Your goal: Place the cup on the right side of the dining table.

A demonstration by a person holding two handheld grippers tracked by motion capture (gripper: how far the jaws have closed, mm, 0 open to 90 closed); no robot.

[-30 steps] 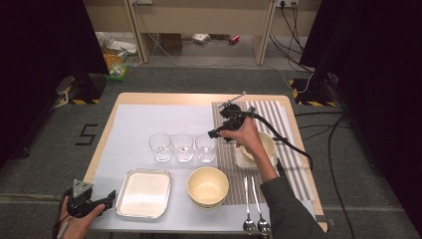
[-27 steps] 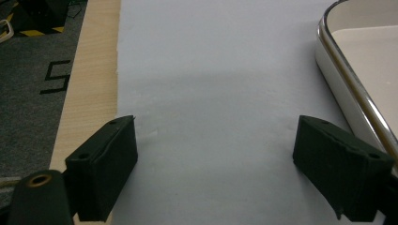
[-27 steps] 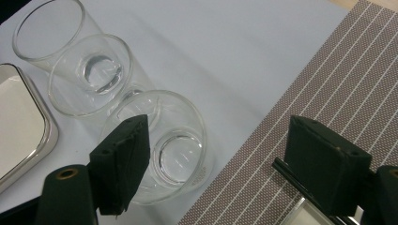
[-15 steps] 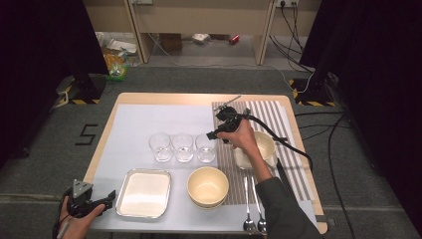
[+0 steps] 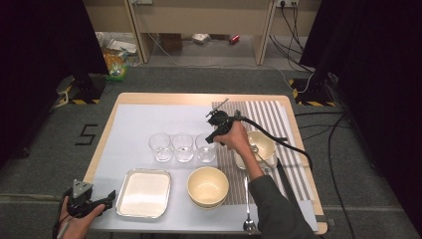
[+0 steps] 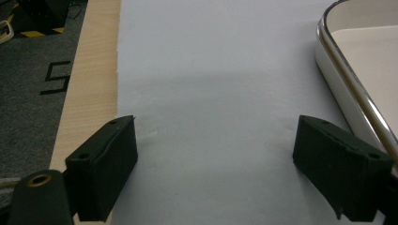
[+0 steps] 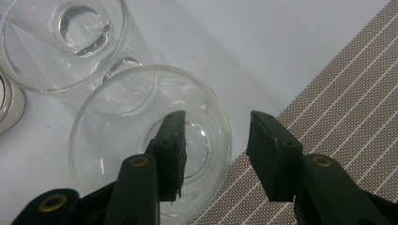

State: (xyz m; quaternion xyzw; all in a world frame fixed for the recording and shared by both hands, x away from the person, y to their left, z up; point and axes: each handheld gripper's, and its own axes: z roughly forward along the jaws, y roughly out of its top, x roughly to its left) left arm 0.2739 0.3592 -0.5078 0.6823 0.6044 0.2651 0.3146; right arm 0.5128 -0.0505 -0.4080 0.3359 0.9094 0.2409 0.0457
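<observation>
Glass, rightmost of three in a row on the white sheet just beside the striped mat, now has the right gripper lower over it, jaws just closing astride its rim, not yet pressing. Left gripper stays open, empty, between the table edge and tray.

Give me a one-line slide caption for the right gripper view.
Right gripper straddling the rim of a clear glass, one jaw inside and one outside, its jaws just closing, beside the striped mat.
</observation>
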